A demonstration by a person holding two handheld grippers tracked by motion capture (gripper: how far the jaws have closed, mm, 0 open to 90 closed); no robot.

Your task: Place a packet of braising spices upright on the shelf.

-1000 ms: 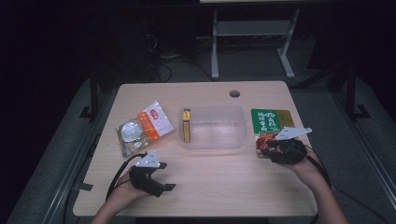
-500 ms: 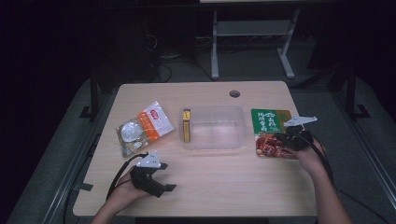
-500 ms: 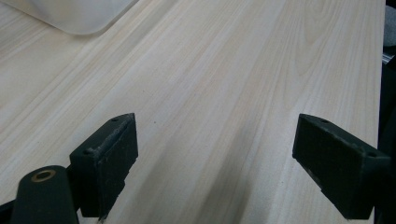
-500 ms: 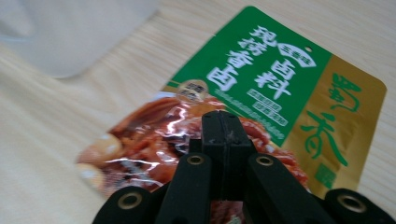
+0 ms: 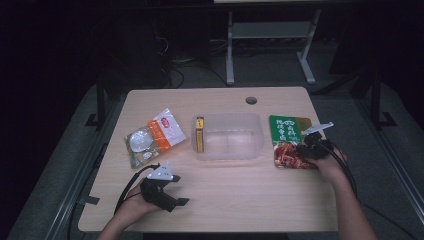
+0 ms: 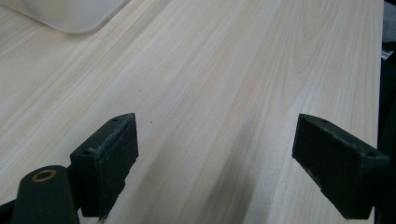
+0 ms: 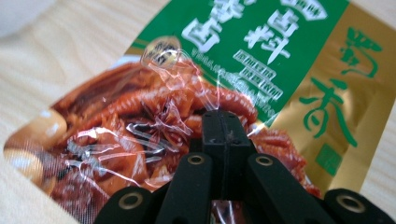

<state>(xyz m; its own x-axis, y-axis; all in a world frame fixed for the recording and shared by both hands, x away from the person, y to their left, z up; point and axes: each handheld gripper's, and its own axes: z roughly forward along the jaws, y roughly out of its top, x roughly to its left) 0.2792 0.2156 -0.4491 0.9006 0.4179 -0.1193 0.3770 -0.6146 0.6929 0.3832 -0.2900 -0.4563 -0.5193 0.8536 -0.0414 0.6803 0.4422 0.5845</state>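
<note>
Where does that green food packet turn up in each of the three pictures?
High view: green packet at the table's right, beside the clear tub, under the right gripper.
Left gripper view: not in it.
Right gripper view: packet behind the shut jaws.
Shared landmark: the wooden table.

I count one desk [image 5: 240, 200] in front of me, with one round hole [image 5: 251, 100] near its far edge. On it sits one clear plastic tub [image 5: 228, 136]. I see one narrow yellow box [image 5: 199, 134] standing against the tub's left wall. Food packets come to two: one orange-and-clear packet [image 5: 152, 136] to the left, one green-and-gold packet [image 5: 290, 141] to the right. I have two claws: the left claw [image 5: 162, 192] and the right claw [image 5: 307, 147].
</note>
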